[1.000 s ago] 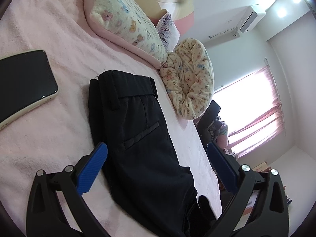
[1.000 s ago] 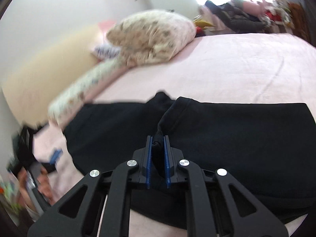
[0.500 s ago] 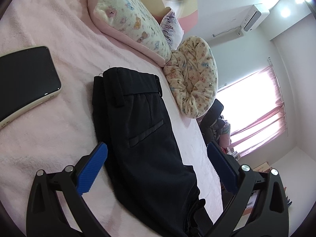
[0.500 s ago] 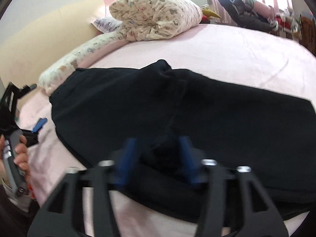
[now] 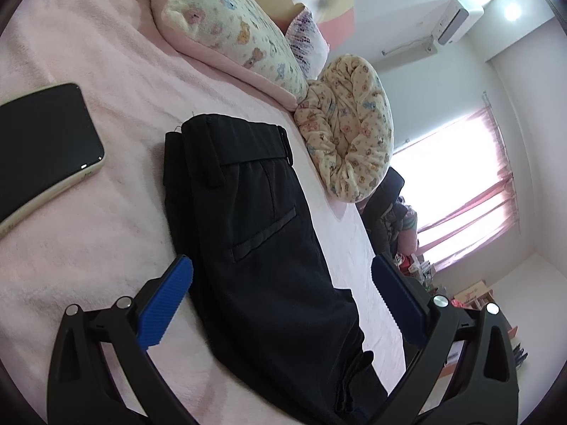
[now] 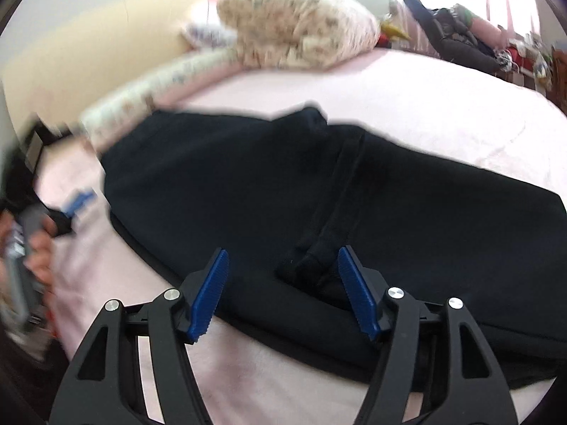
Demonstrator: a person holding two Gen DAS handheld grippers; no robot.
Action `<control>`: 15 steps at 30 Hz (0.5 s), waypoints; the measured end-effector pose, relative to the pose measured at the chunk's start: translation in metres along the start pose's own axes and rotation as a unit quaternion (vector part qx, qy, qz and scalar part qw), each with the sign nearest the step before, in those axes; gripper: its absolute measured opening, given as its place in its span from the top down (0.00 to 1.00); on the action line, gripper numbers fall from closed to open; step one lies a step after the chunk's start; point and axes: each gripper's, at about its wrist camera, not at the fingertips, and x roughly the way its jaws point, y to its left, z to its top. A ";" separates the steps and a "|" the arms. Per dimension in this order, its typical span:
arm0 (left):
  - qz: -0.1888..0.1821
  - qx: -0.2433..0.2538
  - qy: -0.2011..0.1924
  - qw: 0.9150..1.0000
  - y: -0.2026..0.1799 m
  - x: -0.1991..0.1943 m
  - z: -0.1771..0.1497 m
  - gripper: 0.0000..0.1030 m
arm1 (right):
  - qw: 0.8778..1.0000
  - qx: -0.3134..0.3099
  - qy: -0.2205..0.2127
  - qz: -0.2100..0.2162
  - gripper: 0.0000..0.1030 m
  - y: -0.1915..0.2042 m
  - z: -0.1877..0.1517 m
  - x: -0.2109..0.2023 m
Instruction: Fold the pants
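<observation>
1. The black pants [image 5: 255, 233] lay flat on the pink bedspread [image 5: 88, 233], waistband toward the pillows and legs running back under the left gripper [image 5: 281, 297].
2. The left gripper hung just above the pants with its 2 blue pads [image 5: 166, 304] spread wide, 1 over the bedspread beside the fabric's edge, the other past the opposite edge; neither pad pressed the cloth, so it was released.
3. In the right wrist view the pants [image 6: 389, 205] spread across the bed, and a raised bunch of fabric sat between the fingers of the right gripper [image 6: 283, 294], close to the right-hand pad.
4. The right gripper's jaws were opening; the pads stood clear of the bunch, gripping nothing.
5. A dark phone [image 5: 42, 148] lay on the bedspread, apart from the waistband.
6. A bear-print pillow [image 5: 226, 32] and a rolled printed quilt [image 5: 351, 131] lay beyond the waistband, the quilt nearer to it.
7. No container showed in either view.
8. A person's hand [image 6: 32, 244] held the left gripper at the blurred left edge of the right wrist view.
</observation>
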 end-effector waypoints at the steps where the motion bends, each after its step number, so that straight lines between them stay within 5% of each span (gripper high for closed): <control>1: -0.002 0.001 0.005 1.000 0.000 0.001 0.001 0.02 | 1.000 0.008 -0.011 0.006 0.34 -0.004 -0.001 -0.009; 9: 0.018 -0.018 0.106 0.994 0.009 0.002 0.005 0.02 | 0.994 0.073 -0.073 0.040 0.20 -0.081 -0.035 -0.106; 15: 0.102 0.011 0.181 0.978 -0.002 0.041 0.000 0.02 | 0.980 0.149 -0.121 0.047 0.20 -0.140 -0.063 -0.131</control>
